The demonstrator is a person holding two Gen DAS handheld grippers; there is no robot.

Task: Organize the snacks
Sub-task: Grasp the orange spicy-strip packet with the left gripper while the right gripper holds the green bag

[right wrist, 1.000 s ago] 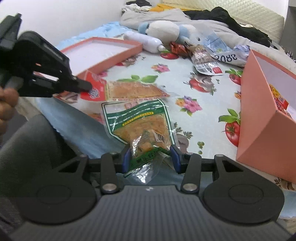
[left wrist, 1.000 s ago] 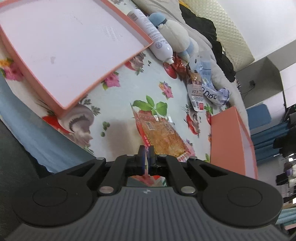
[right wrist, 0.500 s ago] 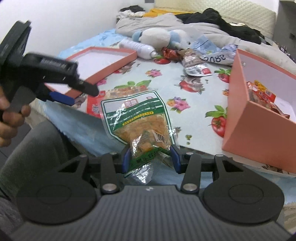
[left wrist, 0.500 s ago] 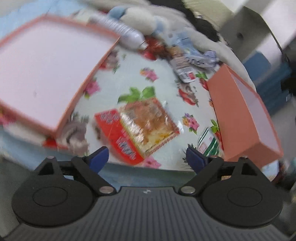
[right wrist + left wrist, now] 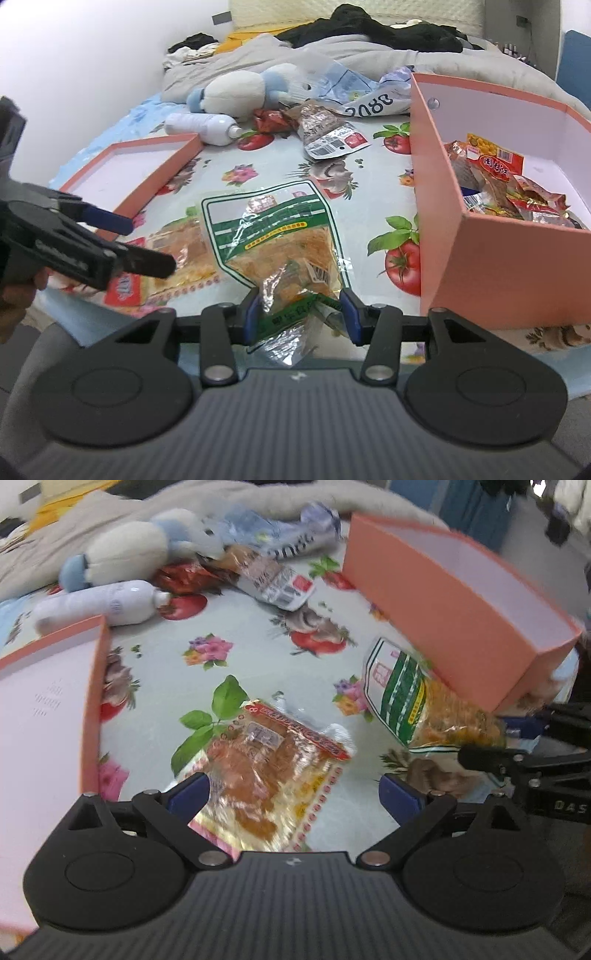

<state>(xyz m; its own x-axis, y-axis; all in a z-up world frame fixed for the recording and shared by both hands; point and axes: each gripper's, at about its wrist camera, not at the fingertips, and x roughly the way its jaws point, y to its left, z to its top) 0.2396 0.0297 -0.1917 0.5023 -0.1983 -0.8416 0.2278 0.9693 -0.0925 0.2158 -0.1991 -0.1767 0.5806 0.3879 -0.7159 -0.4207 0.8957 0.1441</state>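
Observation:
My right gripper [image 5: 299,314] is shut on the lower edge of a green snack packet [image 5: 273,236] and holds it above the floral cloth, left of the orange box [image 5: 491,273]. The box holds several red snack packets [image 5: 495,166]. My left gripper [image 5: 291,797] is open and empty over a red and orange snack packet [image 5: 273,760] that lies flat on the cloth. The green packet [image 5: 406,698] also shows in the left wrist view, beside the orange box [image 5: 443,602]. The left gripper shows at the left of the right wrist view [image 5: 140,243].
An orange box lid [image 5: 136,173] lies at the left. A white bottle [image 5: 203,125], a plush toy [image 5: 236,92], a brown snack packet [image 5: 325,129] and a blue bag [image 5: 369,96] lie at the back. Bedding and dark clothes are behind them.
My left gripper opened and let go of the red and orange packet, which now lies on the cloth. My right gripper moved right with the green packet, toward the orange box.

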